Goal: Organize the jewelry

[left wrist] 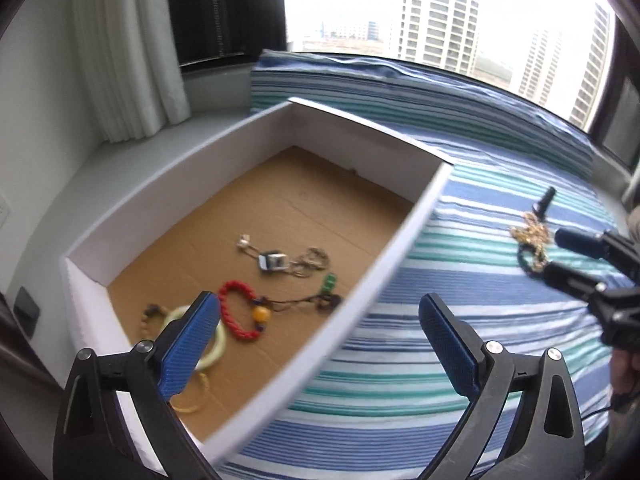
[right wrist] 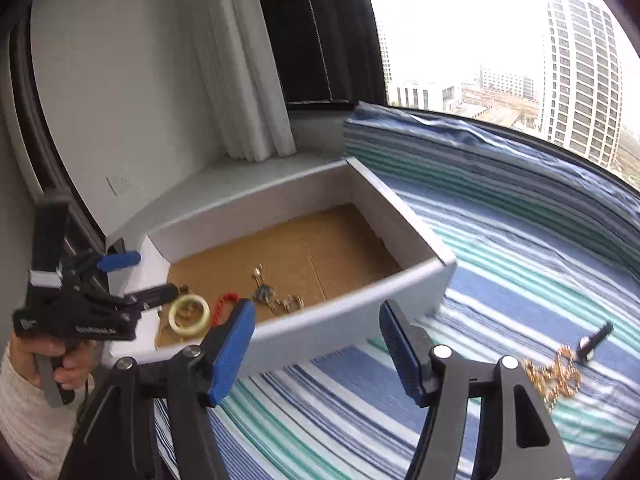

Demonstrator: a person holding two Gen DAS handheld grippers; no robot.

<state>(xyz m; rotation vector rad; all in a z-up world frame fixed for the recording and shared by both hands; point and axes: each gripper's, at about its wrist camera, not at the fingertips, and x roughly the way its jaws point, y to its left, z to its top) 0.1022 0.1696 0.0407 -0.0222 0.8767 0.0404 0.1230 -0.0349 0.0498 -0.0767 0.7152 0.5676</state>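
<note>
- Here, the gold chain (right wrist: 554, 372) lies tangled on the striped bedspread (right wrist: 500, 264), outside the white box (left wrist: 392, 240).
- Inside the box: a red bead bracelet (left wrist: 236, 314) and a pale bangle (right wrist: 189, 314).
- The left gripper (left wrist: 320, 344) hangs open above the box's near wall.
- The right gripper (right wrist: 318, 348) is open too, near the chain, holding nothing.
</note>
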